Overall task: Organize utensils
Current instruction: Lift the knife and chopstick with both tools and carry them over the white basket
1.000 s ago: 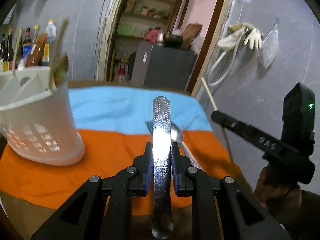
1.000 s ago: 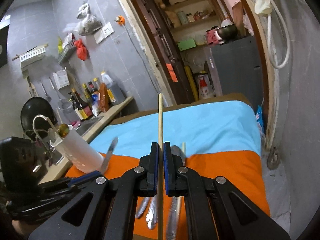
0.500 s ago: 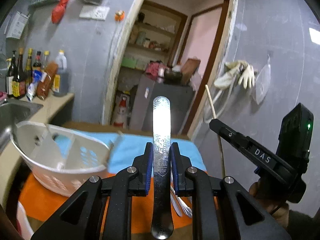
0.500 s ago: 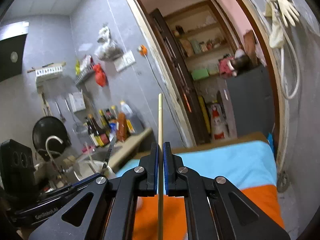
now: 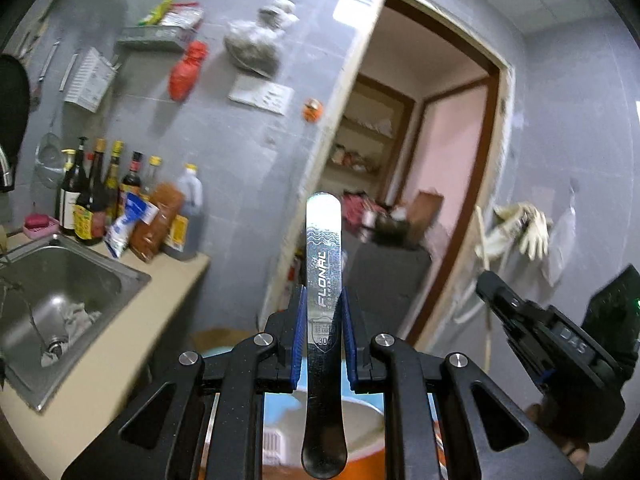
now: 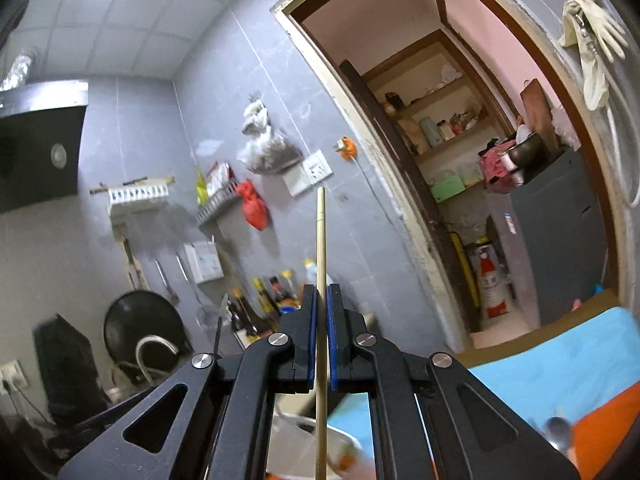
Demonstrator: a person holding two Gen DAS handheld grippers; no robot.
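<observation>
A: Where do things stand with the utensils?

B: Both hands are loaded. The left gripper (image 5: 323, 334) is clamped on a steel handle (image 5: 322, 248), flat and stamped with a brand name; its working end is below the frame, so I cannot tell what kind of utensil it is. The right gripper (image 6: 321, 330) is clenched on a single chopstick (image 6: 320, 240), which points up and forward between the pads.

A: And the holder?

B: A white basket (image 5: 360, 416) shows just under the left gripper, on the orange and blue cloth (image 6: 560, 364) covering the bench. In the right view its rim is blurred beneath the chopstick. Both utensils are held above it, not in it.

A: So how much is done?

B: I would judge it mid-task. These two pieces are picked up but not yet dropped in. The basket's contents are hidden here. At the lower right edge of the right view something shiny lies on the cloth, too blurred to name, so more may be left to collect.

A: Next step?

B: Probably tilting each one down into a compartment.
</observation>
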